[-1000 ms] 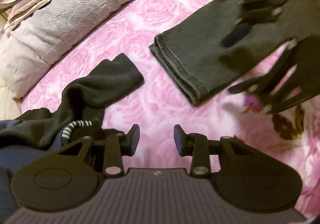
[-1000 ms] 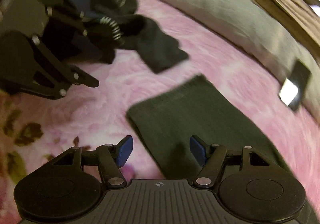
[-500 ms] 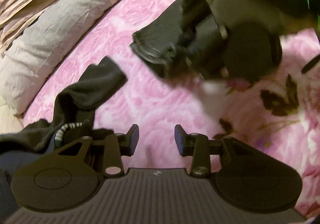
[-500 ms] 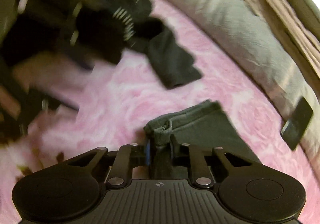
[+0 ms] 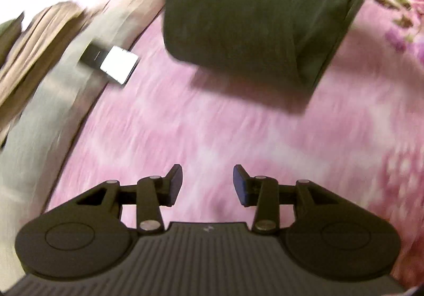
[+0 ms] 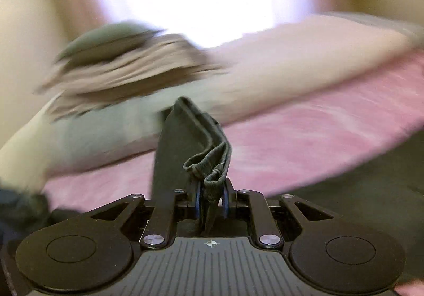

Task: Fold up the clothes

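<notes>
Two grippers: my right gripper point(image 6: 210, 202) clamps the dark grey trousers' point(image 6: 204, 142) hem, my left gripper point(image 5: 207, 184) jaws opening, nothing between, over pink floral bedspread point(image 5: 212, 124)

Dark garment point(image 5: 233, 12) cut off at top edge; motion-smeared pink bedspread point(image 5: 212, 137) and pillows point(image 6: 127, 68).

Dark grey trousers point(image 5: 233, 12), hem point(image 6: 209, 163) lifted, folding over bed
</notes>
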Available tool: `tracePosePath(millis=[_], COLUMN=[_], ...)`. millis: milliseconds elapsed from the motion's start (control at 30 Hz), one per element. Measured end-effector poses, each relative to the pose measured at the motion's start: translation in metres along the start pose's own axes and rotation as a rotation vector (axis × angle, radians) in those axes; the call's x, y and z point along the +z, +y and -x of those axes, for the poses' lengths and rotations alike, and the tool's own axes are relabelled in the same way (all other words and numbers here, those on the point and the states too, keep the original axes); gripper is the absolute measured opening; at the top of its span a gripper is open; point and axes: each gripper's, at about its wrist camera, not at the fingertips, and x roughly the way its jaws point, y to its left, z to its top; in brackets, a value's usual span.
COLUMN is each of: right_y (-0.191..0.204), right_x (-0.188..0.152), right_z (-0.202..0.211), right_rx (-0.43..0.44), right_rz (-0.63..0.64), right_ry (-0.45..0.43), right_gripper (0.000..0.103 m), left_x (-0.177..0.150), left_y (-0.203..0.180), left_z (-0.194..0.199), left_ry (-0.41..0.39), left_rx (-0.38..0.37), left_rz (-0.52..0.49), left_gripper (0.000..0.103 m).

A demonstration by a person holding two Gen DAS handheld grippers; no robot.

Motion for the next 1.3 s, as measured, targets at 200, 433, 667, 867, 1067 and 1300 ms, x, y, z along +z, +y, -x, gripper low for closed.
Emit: tracePosePath(millis=[200,433,667,867,1067,1300], right_y=[-0.152,-0.182,-0.203,-0.205,-0.199,-0.220], right_x=[-0.030,-0.026,-0.031,-0.031,0.020,0.012], right_z=[-0.037,-0.036,-0.048,-0.044,-0.033,-0.065], right_rx=[-0.122,-0.014,-0.032,-0.080,-0.010,-0.044], right_rz=[-0.361,-0.493,-0.546,-0.465,-0.331,-0.283], right_ry=[0.226,0.226,0.317,0.366,0.266,0.330], right_gripper=[0.027,0.071,0.068,0.020,0.019,0.020], left_x=[0.078,0.130,0.154,0.163,0.172,0.174], left_y=[-0.049,-0.085,-0.086,-0.088,-0.086,-0.089], left_z=[-0.027,-0.044,-0.060,-0.060,-0.063,-0.078], left_ry=[-0.052,-0.053,-0.031,-0.036,-0.059,-0.034], left_rx=[-0.070,-0.115,-0.113,-0.123,-0.113,-0.125], left_rz=[-0.080,-0.170,-0.195,-0.214,-0.191,-0.201], left_gripper=[0.039,0.041,0.041,0.041,0.042,0.042])
